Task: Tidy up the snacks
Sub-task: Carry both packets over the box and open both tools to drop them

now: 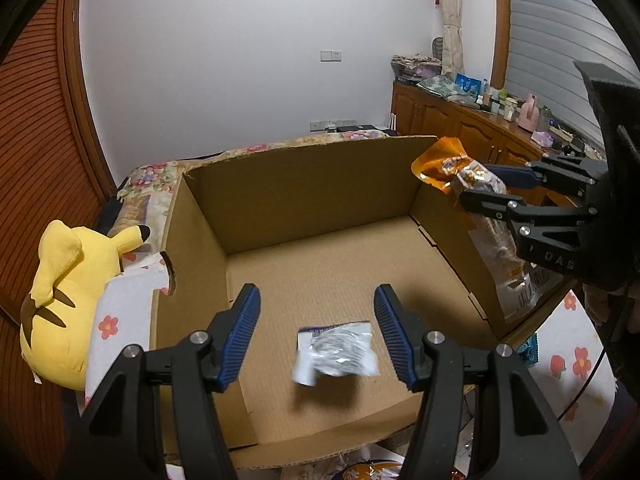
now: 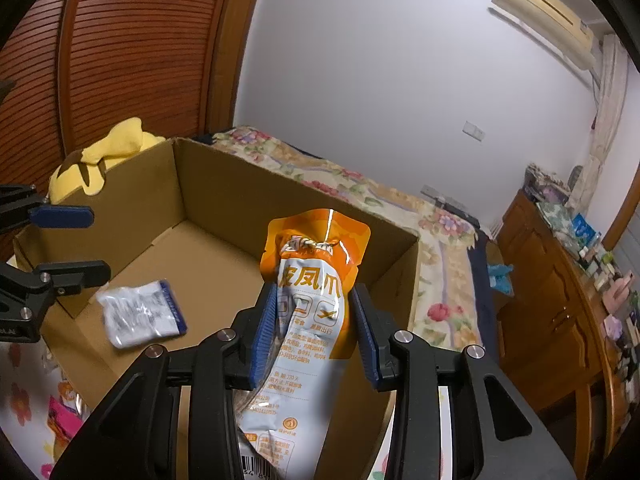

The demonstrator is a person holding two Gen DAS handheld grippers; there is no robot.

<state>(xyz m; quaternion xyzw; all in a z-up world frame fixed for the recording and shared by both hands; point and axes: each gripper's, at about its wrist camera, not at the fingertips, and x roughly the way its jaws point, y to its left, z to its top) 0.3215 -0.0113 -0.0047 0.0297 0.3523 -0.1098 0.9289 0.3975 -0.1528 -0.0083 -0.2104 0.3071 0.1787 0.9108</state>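
An open cardboard box (image 1: 312,184) (image 2: 224,184) lies on the bed. My left gripper (image 1: 316,320) (image 2: 72,244) is open over its near left part. A small silver-white packet (image 1: 336,354) (image 2: 140,316) shows blurred below and between the blue pads, touching neither, with its shadow on the box floor. My right gripper (image 2: 316,292) (image 1: 480,186) is shut on an orange-and-white snack pouch (image 2: 316,280) (image 1: 444,164). It holds the pouch over the box's right wall; the pouch's lower end hangs down outside that wall.
A yellow plush toy (image 1: 68,280) (image 2: 100,156) leans against the box's left side. Loose snack packets (image 1: 376,472) lie on the floral sheet (image 1: 576,360) near the box, among them a pink one (image 2: 60,416). A cluttered wooden cabinet (image 2: 560,300) stands at the right.
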